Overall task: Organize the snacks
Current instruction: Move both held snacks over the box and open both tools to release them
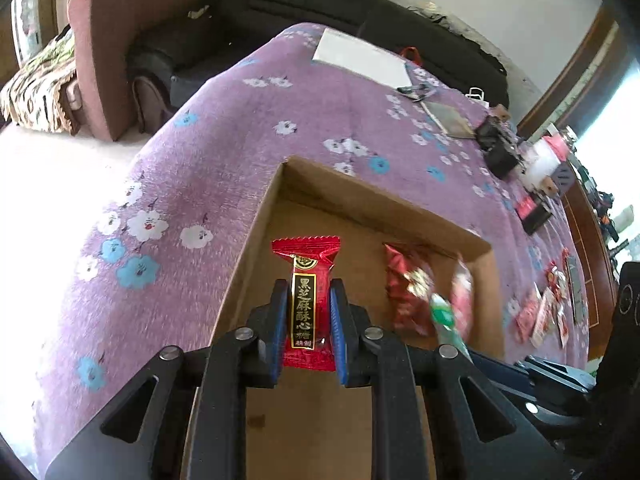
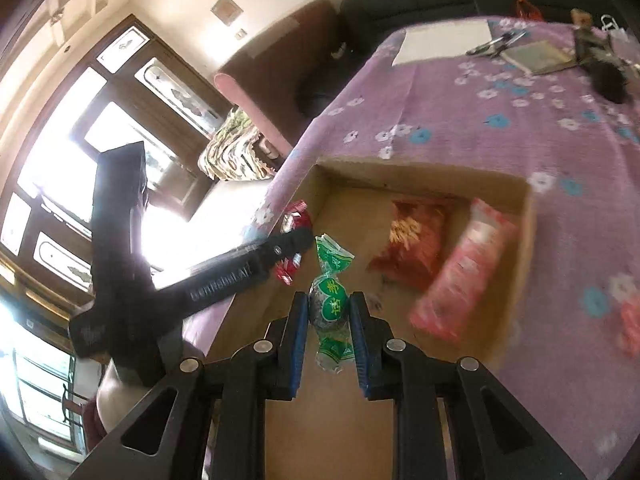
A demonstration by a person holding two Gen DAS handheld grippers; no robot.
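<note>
Left wrist view: left gripper (image 1: 309,312) clamps a red foil-wrapped sesame candy (image 1: 306,300) above the brown cardboard box (image 1: 420,208); right gripper (image 2: 329,316) pinches a green twist-wrapped sweet (image 2: 331,300). Next, seemingly, both release onto red snack packets (image 2: 416,236) inside.

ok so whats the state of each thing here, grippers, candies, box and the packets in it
left gripper: shut on the red black-labelled candy
red black-labelled candy: held upright over the box
right gripper: shut on the green-wrapped candy
green-wrapped candy: held over the box
brown cardboard box: open-topped, on the purple floral cloth
red snack packet: lying inside the box
pink snack packet: lying inside the box, by its right wall
</note>
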